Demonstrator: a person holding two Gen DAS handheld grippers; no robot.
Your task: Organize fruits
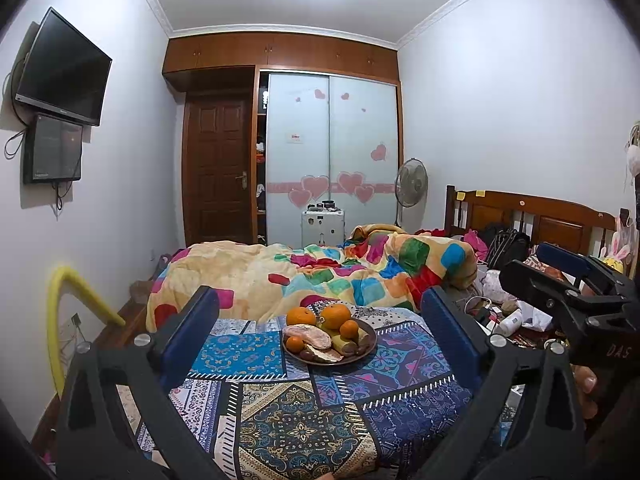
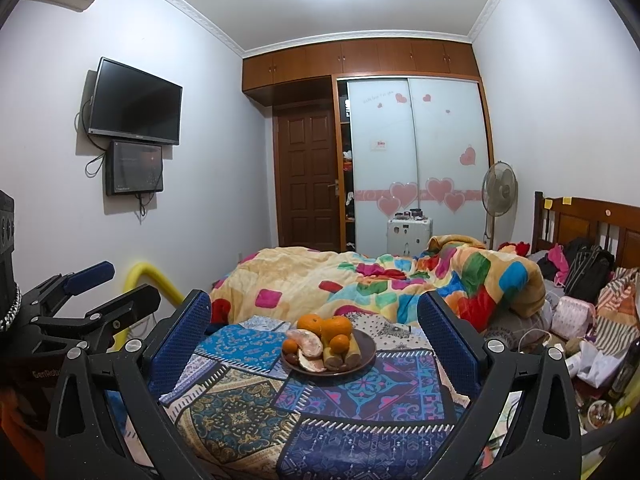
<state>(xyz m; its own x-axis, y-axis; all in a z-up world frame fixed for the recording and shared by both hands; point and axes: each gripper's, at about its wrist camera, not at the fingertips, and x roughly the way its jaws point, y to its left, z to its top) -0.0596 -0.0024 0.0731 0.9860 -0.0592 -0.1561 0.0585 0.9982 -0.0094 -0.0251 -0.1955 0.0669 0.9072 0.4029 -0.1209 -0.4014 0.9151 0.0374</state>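
Note:
A dark round plate (image 1: 370, 347) (image 2: 367, 345) sits on a patchwork cloth (image 1: 280, 420) (image 2: 360, 392), piled with fruit. On it are oranges (image 1: 335, 315) (image 2: 337, 326), a peeled pink citrus (image 1: 314, 336) (image 2: 308, 340) and bananas (image 1: 346, 345) (image 2: 350, 354). My left gripper (image 1: 320, 294) (image 2: 134, 280) is open, held short of the plate with nothing between its blue pads. My right gripper (image 2: 314, 298) (image 1: 524, 262) is open too, also short of the plate and beside the left one.
A rumpled colourful quilt (image 1: 320, 276) (image 2: 380, 284) lies behind the plate. Bags, clothes and small clutter (image 1: 508, 316) (image 2: 580, 320) crowd the right side by the wooden headboard. A yellow tube (image 1: 60, 320) stands at the left wall. A hand (image 1: 586, 388) holds the right gripper.

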